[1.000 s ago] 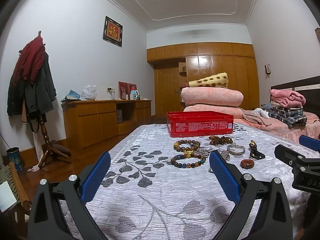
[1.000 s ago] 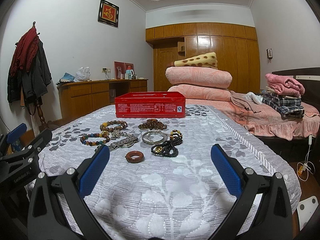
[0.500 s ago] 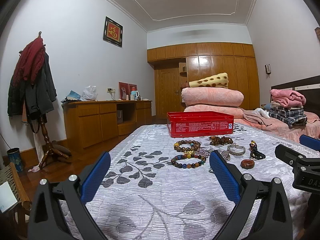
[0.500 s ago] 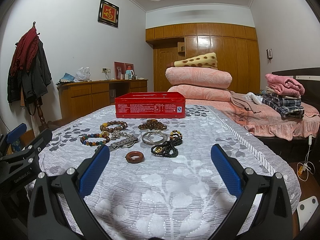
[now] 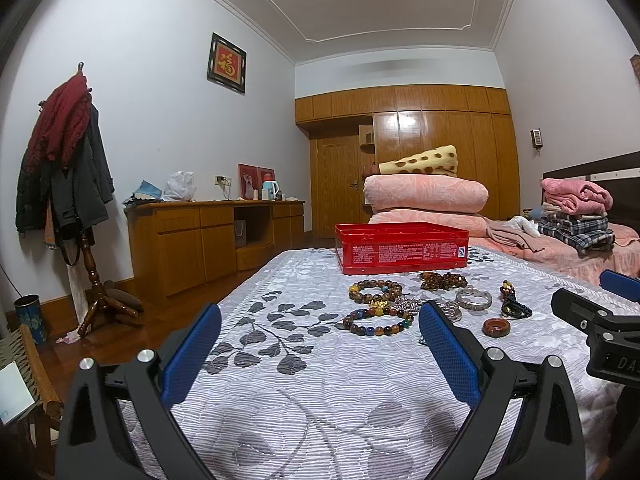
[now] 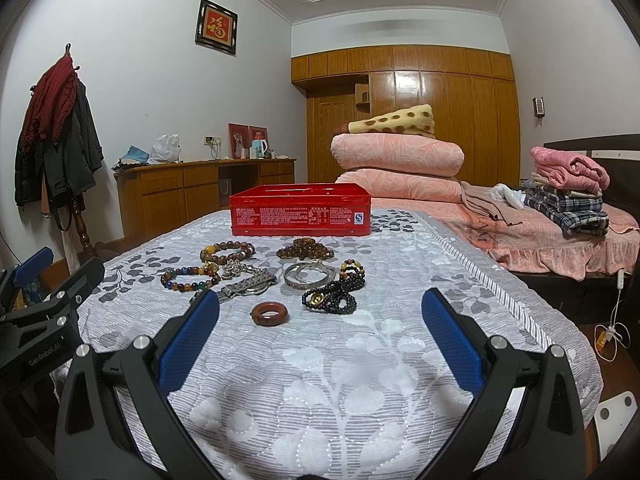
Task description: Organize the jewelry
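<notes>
Both grippers hover low over the near end of a bed [image 6: 360,380] covered in a grey quilt with leaf print, neither touching anything. Left gripper [image 5: 320,344]: fingers [image 5: 192,356] spread wide, nothing between them but quilt. Right gripper [image 6: 320,332]: fingers [image 6: 450,340] also wide apart, empty.

Jewelry lies in a loose cluster mid-bed, ahead of both grippers. Nearest the right gripper is a reddish-brown ring [image 6: 270,313], lying flat on its own. Just right of it is a black bead strand [image 6: 334,296] with a gold piece, bunched up, running back to some brown and amber beads. Behind the ring sit silver bangles [image 6: 308,274]; left of them a metal watch band [image 6: 246,285] and a silver chain clump [image 6: 234,269]. Far left of the cluster is a multicolour bead bracelet [image 6: 188,278]; behind it a brown bead bracelet [image 6: 226,252]. An amber-brown bead pile [image 6: 304,250] sits at the back, near the tin.

Red tin box [image 6: 300,210], open top, stands upright on the quilt behind the jewelry, apart from it. From this low angle I cannot tell what is inside.

In the right wrist view the left gripper shows at the left edge; it is beside the bed's left side, well apart from the right one.
</notes>
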`<state>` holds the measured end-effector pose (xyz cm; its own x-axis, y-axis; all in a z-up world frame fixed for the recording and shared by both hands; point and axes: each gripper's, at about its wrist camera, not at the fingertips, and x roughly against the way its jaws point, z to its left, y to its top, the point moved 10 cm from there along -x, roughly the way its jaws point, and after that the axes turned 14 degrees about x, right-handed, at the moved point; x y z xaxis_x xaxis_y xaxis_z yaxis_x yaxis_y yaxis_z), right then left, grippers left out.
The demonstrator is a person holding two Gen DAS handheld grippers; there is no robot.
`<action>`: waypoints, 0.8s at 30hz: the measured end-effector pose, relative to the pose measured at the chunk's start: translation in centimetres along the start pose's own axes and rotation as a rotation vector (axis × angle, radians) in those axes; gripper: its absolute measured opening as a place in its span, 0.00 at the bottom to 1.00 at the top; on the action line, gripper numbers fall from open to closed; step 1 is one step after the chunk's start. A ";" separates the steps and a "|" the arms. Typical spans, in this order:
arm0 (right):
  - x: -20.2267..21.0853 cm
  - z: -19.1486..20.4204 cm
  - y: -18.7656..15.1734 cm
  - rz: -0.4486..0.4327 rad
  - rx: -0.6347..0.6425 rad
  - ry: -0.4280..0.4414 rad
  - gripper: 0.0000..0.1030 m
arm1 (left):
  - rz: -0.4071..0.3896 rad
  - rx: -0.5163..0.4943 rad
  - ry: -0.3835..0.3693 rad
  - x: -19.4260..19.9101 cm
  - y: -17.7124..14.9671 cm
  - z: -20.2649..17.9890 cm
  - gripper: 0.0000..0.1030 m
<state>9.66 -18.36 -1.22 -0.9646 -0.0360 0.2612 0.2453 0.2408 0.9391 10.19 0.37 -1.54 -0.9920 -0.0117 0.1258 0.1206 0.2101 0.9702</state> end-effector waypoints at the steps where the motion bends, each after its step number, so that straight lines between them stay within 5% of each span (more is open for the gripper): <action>1: 0.0 0.0 0.0 0.000 0.000 0.000 0.95 | 0.000 0.000 0.000 0.0 0.0 0.0 0.94; 24: 0.2 0.0 0.1 0.010 0.004 0.005 0.95 | 0.014 0.000 0.006 0.0 -0.1 0.2 0.94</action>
<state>9.47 -18.37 -1.09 -0.9617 -0.0383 0.2715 0.2544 0.2447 0.9356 10.21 0.54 -1.64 -0.9899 -0.0150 0.1407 0.1344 0.2106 0.9683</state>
